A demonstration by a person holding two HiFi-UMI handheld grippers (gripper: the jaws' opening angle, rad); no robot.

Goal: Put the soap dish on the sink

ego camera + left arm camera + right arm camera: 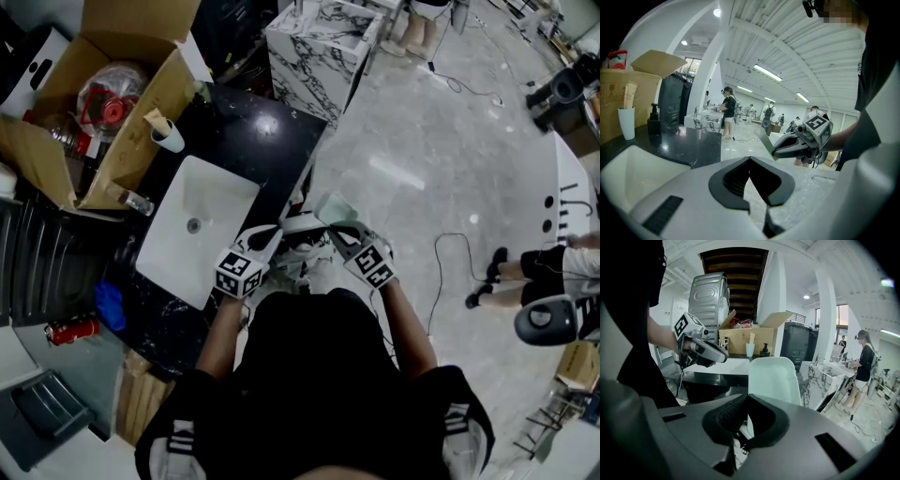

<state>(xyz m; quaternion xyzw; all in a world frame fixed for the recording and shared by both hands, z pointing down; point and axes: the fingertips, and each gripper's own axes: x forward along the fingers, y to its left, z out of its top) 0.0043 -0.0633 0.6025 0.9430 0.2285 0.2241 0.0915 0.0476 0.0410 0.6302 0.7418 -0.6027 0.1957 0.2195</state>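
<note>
R gripper [749, 397] clamped on the soap dish [773, 378]: pale green, rounded corners, standing up tall past the jaw tips, pinched near its lower end. Held in the air, not resting on anything. L gripper [750, 158] just beside the R one, on its left, tips pointing toward it. Jaws pressed together, nothing btwn them, only speckled floor showing thru the slit. Both carried close in front of the person's torso, marker cubes facing up in head view. Ahead and left of L gripper, the sink [217, 192]: white rectangular basin set in a black counter [267, 127], dish apart from it, out past the counter's edge. Farther off beyond the sink, an open cardboard box [131, 131] w/ a white cup [170, 137] beside its flap and a dark pump bottle [653, 119] nearby. Out to the right of R gripper, a marble-look unit [319, 56] and a person [862, 366] standing on the pale floor.
</note>
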